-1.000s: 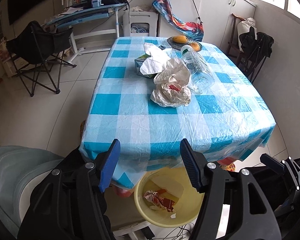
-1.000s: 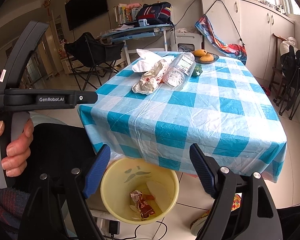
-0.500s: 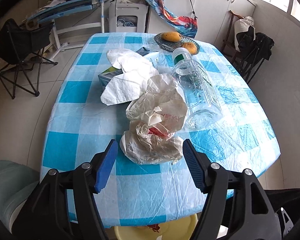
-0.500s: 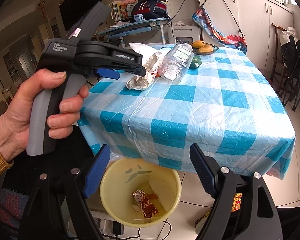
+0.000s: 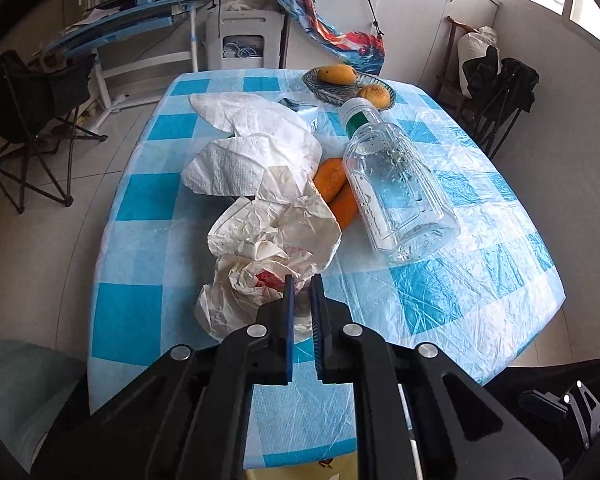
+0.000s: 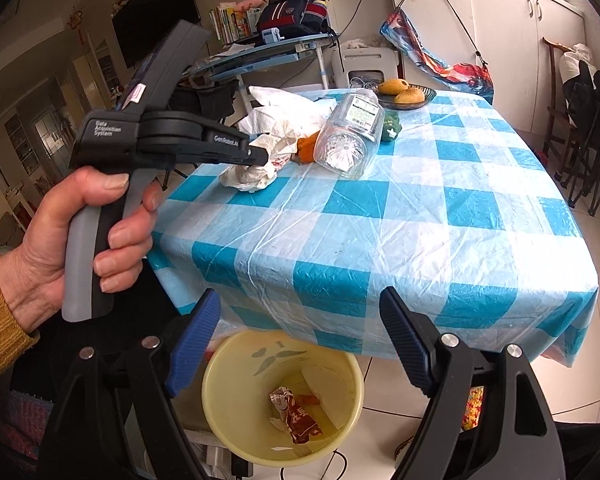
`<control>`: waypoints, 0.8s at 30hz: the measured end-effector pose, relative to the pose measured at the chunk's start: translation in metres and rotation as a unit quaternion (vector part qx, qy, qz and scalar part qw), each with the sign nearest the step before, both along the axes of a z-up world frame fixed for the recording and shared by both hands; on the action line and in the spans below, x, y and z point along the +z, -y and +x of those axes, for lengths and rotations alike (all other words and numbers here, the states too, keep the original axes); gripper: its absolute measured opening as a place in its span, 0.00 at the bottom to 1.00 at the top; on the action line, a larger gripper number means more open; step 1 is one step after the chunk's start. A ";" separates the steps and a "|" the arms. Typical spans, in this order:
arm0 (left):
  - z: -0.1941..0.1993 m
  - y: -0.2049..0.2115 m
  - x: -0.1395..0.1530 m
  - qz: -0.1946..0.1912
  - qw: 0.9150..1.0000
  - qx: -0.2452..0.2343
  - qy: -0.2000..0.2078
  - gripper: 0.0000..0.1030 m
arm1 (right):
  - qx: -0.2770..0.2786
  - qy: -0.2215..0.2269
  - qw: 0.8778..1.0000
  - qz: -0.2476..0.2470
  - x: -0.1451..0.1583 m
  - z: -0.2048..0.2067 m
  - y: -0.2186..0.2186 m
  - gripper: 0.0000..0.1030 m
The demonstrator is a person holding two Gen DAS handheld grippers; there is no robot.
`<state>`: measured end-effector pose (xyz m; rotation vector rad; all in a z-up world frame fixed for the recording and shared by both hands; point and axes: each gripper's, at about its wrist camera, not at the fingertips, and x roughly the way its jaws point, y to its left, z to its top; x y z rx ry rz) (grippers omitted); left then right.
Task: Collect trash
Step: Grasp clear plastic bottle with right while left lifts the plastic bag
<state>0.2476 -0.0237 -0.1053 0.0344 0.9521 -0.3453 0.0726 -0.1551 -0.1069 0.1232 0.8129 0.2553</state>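
While left gripper pinches the wrapper at the table's near edge, a straight lift should carry it to the bin; right gripper waits agape.

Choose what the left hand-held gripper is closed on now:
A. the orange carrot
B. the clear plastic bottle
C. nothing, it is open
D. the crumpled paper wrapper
D: the left hand-held gripper has its jaws nearly shut on the near edge of the crumpled paper wrapper.
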 end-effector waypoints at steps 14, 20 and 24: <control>0.008 -0.021 -0.015 0.049 0.998 0.020 0.019 0.66 | -0.024 -0.001 1.000 -0.001 0.010 0.126 0.009 0.76; 0.007 -0.024 -0.017 0.020 1.000 0.006 0.003 0.27 | -0.053 -0.032 0.997 0.034 -0.004 0.169 0.018 0.76; -0.005 -0.035 -0.010 -0.008 1.000 -0.003 -0.001 0.24 | -0.064 -0.061 0.994 0.065 -0.015 0.182 0.026 0.58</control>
